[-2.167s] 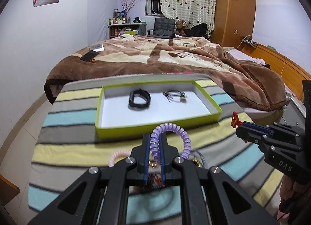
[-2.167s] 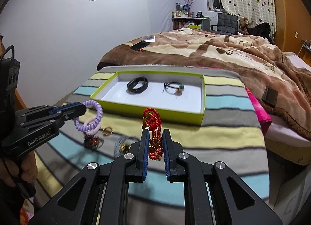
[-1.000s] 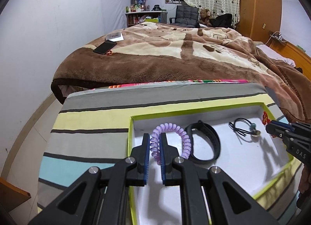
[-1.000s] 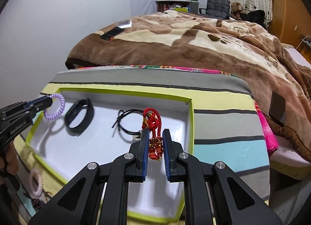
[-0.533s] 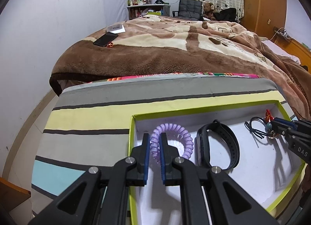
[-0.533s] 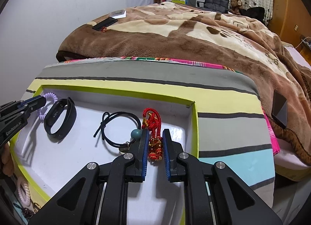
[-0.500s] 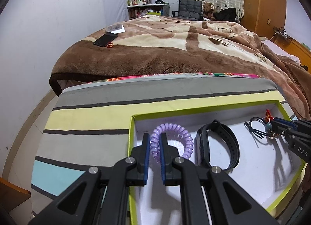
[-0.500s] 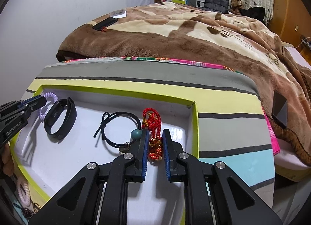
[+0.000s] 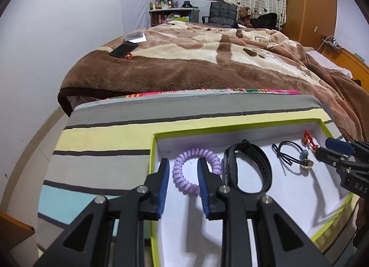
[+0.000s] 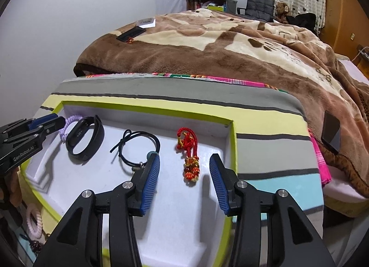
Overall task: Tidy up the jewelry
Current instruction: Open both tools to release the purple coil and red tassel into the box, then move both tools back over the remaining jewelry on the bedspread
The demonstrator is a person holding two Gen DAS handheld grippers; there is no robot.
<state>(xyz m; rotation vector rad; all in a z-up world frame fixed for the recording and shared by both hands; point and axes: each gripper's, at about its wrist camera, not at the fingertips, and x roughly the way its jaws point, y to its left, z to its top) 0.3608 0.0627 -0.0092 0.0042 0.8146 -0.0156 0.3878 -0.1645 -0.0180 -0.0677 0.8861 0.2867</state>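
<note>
So the bed [image 10: 230, 43] with its brown blanket fills the background, and the striped surface [image 9: 103, 133] sits right against it. On that sits the green-rimmed tray [image 10: 233, 142]. Both claws are spread wide over it, gripping nothing: left claw [image 9: 182, 164] straddles one side of the purple coil bracelet [image 9: 196, 170], right claw [image 10: 184, 159] brackets the red knotted charm [image 10: 189, 151]. Between those two lie the black band [image 10: 84, 137] and the black cord bracelet [image 10: 138, 149], all flat on the tray floor.
</note>
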